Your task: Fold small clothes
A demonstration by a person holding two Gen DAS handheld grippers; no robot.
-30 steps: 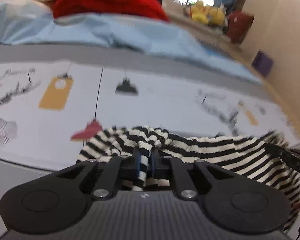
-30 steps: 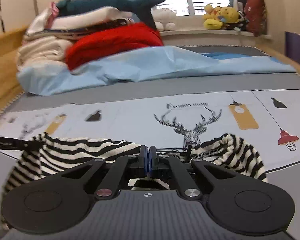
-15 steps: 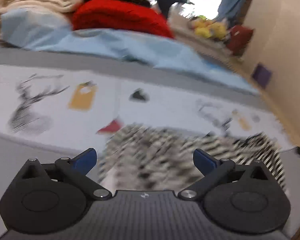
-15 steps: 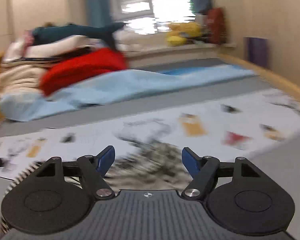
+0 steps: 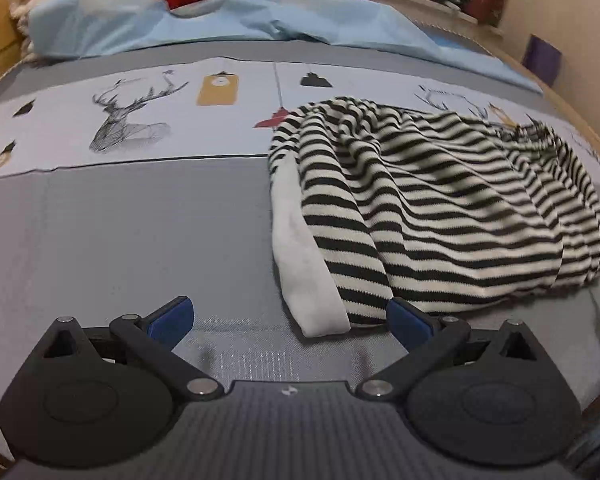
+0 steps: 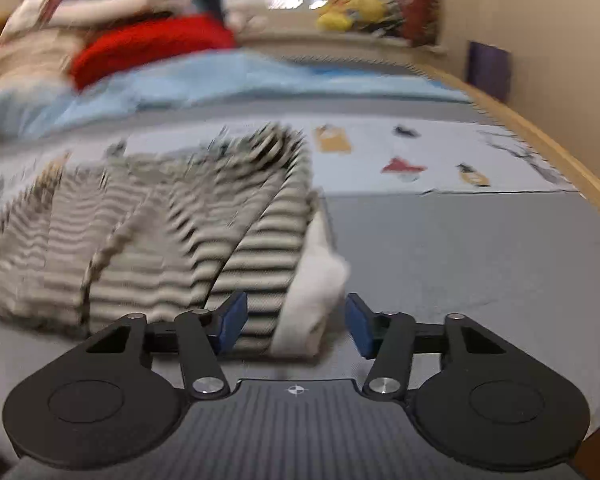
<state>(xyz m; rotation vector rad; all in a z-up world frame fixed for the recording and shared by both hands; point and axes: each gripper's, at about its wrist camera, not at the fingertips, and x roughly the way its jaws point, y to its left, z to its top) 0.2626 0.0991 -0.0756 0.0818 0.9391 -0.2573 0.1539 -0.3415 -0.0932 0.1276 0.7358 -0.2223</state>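
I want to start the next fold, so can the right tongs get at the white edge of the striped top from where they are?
Probably yes. The right tongs are open, and the white edge of the striped top lies just ahead between the pads, with nothing in the way.

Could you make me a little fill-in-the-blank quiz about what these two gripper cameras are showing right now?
1. The garment lying on the bed has black and white ____.
2. The left gripper is ____, holding nothing.
3. The right gripper has its blue pads either side of the garment's plain ____ band.
4. The deer drawing is printed on the ____.

Missing words: stripes; open; white; bed
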